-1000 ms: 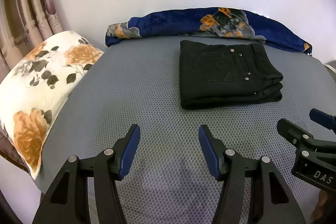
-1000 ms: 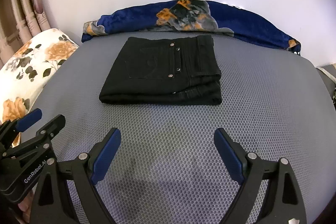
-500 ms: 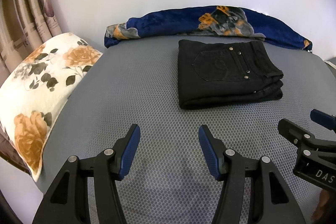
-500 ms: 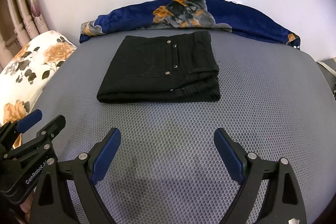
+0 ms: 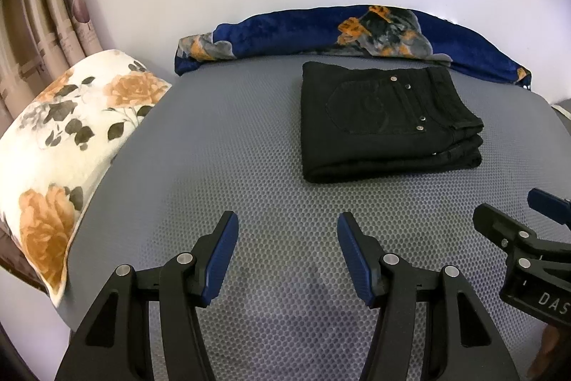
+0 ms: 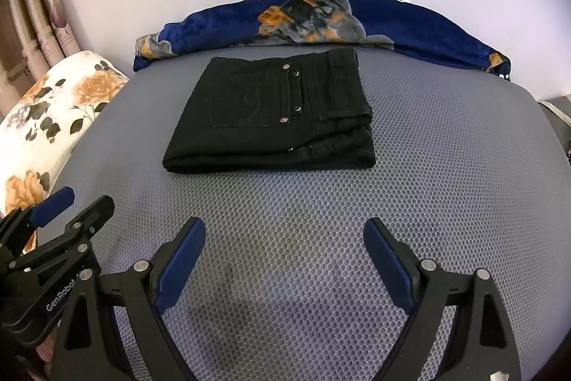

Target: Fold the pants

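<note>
Black pants (image 5: 385, 120) lie folded into a compact rectangle on the grey mesh bed (image 5: 221, 145), back pocket with metal rivets facing up; they also show in the right wrist view (image 6: 274, 116). My left gripper (image 5: 287, 224) is open and empty, well short of the pants, to their near left. My right gripper (image 6: 284, 227) is open and empty, near side of the pants. Each gripper shows at the edge of the other's view: the right one (image 5: 514, 213) and the left one (image 6: 71, 206).
A rolled blue floral blanket (image 5: 357, 34) lies along the far edge against the white wall. A white floral pillow (image 5: 64, 138) sits at the left edge, with curtains (image 5: 43, 24) behind it. The bed's right edge (image 6: 549, 116) drops off.
Both grippers have drawn back and tilted slightly; the pants sit a bit higher in both views. The pants themselves have not moved. Both stay open.
</note>
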### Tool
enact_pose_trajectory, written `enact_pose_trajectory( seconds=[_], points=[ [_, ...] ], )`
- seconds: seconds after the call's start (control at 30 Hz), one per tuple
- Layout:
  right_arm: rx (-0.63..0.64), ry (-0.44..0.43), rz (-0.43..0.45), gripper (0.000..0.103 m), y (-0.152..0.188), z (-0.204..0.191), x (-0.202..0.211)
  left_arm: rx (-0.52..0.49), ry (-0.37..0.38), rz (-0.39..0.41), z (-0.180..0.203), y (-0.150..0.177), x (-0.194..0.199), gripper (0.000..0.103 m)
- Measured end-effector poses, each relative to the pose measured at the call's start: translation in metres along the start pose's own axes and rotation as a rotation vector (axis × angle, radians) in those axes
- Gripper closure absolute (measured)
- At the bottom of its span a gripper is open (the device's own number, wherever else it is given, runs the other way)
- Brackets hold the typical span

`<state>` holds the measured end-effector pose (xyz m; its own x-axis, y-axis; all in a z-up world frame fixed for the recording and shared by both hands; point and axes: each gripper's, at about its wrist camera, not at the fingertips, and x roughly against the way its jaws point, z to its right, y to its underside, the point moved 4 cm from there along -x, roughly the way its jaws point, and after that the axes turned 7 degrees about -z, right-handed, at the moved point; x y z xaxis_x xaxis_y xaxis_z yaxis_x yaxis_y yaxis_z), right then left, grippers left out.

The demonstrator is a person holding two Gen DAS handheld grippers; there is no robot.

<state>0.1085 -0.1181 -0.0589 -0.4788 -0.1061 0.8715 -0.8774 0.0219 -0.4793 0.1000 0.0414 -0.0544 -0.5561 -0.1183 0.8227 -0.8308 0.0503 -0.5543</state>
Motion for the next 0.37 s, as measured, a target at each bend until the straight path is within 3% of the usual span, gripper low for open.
enact_pose_trajectory(
  seconds=[0.37],
  points=[
    [0.006, 0.000, -0.001, 0.014, 0.0002, -0.0011, -0.0020, 0.008, 0.025, -0.015, -0.0029, -0.0010, -0.0030, 0.044]
  ],
)
